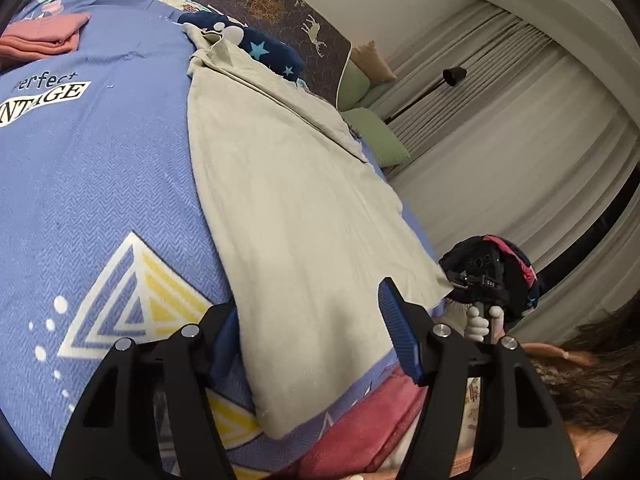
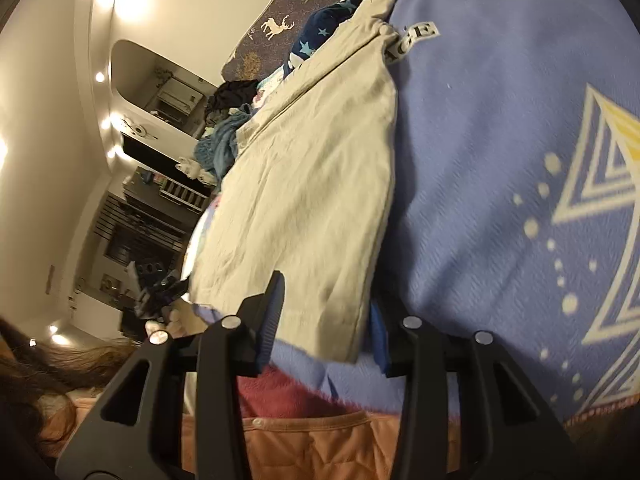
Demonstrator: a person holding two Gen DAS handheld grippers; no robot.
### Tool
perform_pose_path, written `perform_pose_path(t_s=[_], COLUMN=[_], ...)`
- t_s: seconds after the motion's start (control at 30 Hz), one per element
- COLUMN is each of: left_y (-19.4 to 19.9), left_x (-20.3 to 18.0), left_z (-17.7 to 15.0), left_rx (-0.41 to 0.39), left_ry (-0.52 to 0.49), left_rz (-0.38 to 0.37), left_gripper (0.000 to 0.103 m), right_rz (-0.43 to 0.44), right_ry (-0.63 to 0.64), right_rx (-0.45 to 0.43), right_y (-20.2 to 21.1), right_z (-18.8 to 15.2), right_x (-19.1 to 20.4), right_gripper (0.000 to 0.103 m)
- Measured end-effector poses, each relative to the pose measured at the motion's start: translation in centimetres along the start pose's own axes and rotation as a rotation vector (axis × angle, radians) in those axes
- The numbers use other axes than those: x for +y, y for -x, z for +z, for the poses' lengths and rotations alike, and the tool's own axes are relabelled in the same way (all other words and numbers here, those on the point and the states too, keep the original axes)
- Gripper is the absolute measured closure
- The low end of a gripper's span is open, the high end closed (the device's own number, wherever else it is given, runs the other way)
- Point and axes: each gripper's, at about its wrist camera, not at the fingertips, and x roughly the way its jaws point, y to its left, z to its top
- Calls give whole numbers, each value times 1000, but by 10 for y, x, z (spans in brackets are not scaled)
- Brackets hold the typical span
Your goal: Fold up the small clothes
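Note:
A pale beige-grey garment (image 1: 296, 200) lies flat and long on a blue blanket (image 1: 100, 184); it also shows in the right wrist view (image 2: 312, 184). My left gripper (image 1: 316, 332) is open, its jaws straddling the garment's near edge, one blue pad (image 1: 400, 332) above the cloth. My right gripper (image 2: 324, 320) is open too, its jaws on either side of the garment's near corner. The right gripper shows in the left wrist view (image 1: 478, 276) at the garment's other near corner.
A folded pink garment (image 1: 44, 36) lies at the far left of the blanket. A navy star-print cloth (image 1: 260, 50) sits at the garment's far end. The patterned headboard (image 1: 288, 4), green pillows (image 1: 376, 136) and curtains (image 1: 520, 140) lie beyond. A clothes pile (image 2: 228, 120) sits past the garment.

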Motion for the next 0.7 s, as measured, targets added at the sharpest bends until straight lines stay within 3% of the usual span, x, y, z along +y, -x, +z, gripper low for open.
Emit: perform_pose_path(t_s=[0.17,0.2,0.23,0.27,0.4,0.53,0.7], left_y=[-13,-14,-15,-14,5,42,73], left_x=[-4,-5,-4,-2,-18,-63,-106], left_z=[8,9,9,8,16,40,43], left_rx=[-1,-9,-18,-36,-172,-338,-419], left_ry=[-2,10,32,67,91,7,-84], left_rz=[18,24,17,-2,-96,-205,-273], left_gripper=[53,69,94,102,102,102,102], right_rz=[96,72,45,25,125,209,278], right_ry=[-13,-11,-13,-17,22,179,306], right_rx=[11,1,-9,-22,-155,-317,-437], right_y=[-19,-23,-24,-25,-2,45,88], right_z=[12,15,16,17,20,28,23], right_x=[1,4,5,7,30,82,119], right_gripper=[62,68,83,97,101,101,101])
